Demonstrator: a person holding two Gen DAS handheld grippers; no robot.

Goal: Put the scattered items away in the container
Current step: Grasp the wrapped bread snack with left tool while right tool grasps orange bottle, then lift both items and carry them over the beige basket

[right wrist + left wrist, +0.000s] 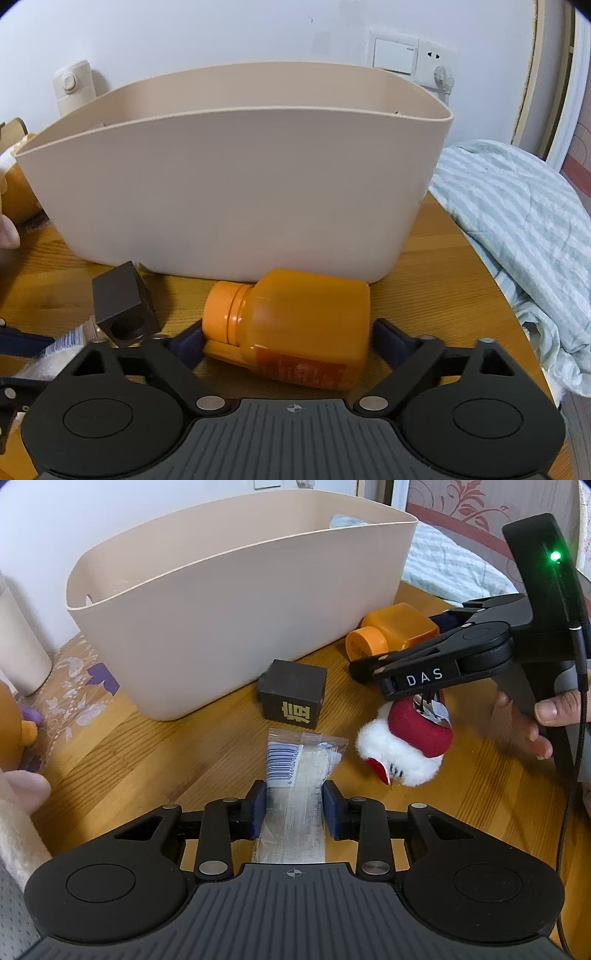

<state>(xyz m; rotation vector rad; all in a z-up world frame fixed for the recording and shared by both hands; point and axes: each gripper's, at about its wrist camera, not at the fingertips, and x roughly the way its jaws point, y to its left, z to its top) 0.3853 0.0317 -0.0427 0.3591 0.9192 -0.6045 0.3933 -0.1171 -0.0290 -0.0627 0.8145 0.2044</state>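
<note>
A beige plastic bin (229, 627) stands on the wooden table; it also fills the right wrist view (236, 192). My left gripper (294, 803) has its blue pads on both sides of a clear plastic packet (295, 779) with a barcode, touching its edges. My right gripper (291, 338) is open around an orange bottle (295, 325) lying on its side; the bottle also shows in the left wrist view (395, 627). A dark cube box (291, 692) and a red and white plush toy (402, 749) lie on the table.
A white flask (72, 86) stands behind the bin at the left. A striped blue cloth (524, 229) lies off the table's right edge. A floral mat (70, 694) and an orange plush (14, 723) are at the left. A wall socket (436, 68) is behind.
</note>
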